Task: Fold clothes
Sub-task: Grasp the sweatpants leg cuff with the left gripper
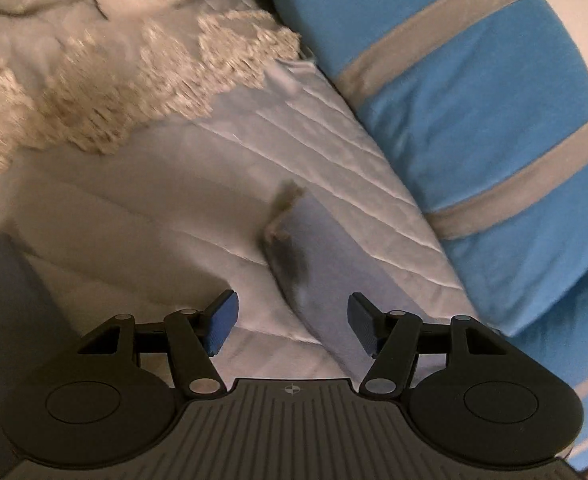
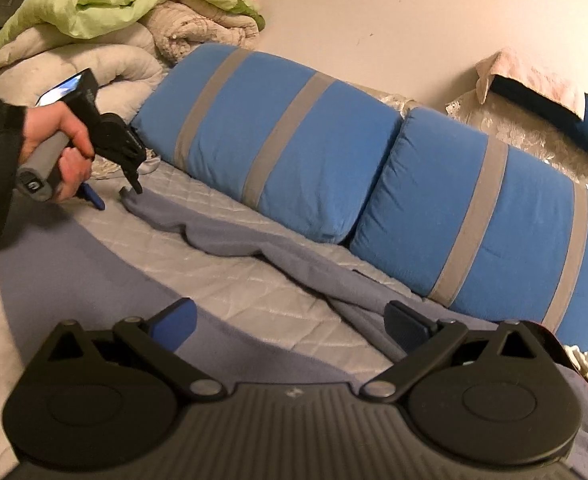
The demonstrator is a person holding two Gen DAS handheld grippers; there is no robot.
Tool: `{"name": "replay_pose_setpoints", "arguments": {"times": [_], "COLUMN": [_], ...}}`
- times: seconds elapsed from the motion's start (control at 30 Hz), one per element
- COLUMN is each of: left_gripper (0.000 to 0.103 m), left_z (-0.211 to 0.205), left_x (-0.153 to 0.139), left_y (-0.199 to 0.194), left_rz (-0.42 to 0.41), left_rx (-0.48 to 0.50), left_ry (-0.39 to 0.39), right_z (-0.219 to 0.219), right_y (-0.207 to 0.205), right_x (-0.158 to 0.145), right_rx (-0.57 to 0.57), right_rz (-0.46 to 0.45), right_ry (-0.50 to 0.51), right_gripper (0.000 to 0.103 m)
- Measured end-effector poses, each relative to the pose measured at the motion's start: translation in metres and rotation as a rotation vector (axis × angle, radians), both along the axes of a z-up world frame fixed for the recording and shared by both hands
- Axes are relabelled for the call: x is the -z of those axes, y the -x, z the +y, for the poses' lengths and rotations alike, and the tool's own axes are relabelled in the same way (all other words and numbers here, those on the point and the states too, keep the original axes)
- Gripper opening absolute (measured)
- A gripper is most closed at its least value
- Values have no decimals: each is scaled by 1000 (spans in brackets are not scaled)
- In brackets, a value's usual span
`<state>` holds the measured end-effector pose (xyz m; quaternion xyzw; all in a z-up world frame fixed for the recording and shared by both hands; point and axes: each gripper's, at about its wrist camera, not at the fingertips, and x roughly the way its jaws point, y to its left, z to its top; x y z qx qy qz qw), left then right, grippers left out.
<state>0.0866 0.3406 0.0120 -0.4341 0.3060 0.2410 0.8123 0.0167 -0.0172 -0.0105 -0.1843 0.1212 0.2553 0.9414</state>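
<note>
Both hand-held grippers gape wide, holding nothing: the left hand-held gripper over the grey-blue garment's end, the right hand-held gripper above the quilted bed.

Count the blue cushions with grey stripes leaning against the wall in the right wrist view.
2. One blue cushion sits left, nearer the bedding pile; the other cushion sits right, touching it. More could lie hidden beyond the frame's right edge.

You face a plain beige wall under dim warm light. Two blue back cushions with grey stripes stand against it on a pale quilted cover. Crumpled green and beige bedding lies heaped at the far left.
</note>
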Motion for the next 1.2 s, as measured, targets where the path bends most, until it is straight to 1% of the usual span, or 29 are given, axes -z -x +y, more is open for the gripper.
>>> {"name": "replay_pose_setpoints", "arguments": {"times": [0.1, 0.27, 0.47, 0.53, 0.57, 0.67, 0.8, 0.97, 1.1, 1.13, 1.2], "left_gripper": [60, 59, 58, 52, 48, 42, 38, 38, 36, 33, 21], "left_z": [6, 15, 23, 23, 22, 19, 21, 25, 22, 21, 19], "left_x": [3, 10, 15, 14, 13, 12, 14, 15, 15, 14, 15], "left_y": [0, 0, 0, -1, -2, -4, -6, -4, -4, -4, -4], "left_rz": [-38, -95, -137, -126, -113, -91, -96, -101, -96, -90, -76], "left_rx": [-6, -29, -49, -59, -65, -66, -63, -76, -81, -82, -85], "left_ry": [48, 136, 199, 200, 194, 174, 184, 223, 208, 197, 179], "right_z": [2, 0, -1, -1, -2, -2, -1, -3, -5, -6, -7], "right_y": [-4, -4, -6, -7, -7, -7, -8, -9, -12, -12, -12], "right_x": [0, 0, 1, 1, 1, 1, 1, 1, 2, 3, 3], "right_rx": [28, 34, 41, 43, 44, 40, 35, 38, 53, 57, 60], "right_rz": [1, 12, 22, 25, 27, 30, 31, 29, 40, 42, 44], "right_ry": [0, -4, -9, -11, -12, -12, -9, -5, -6, -7, -7], "right_gripper": [103, 103, 103, 103, 103, 103, 103, 103, 103, 103, 103]}}
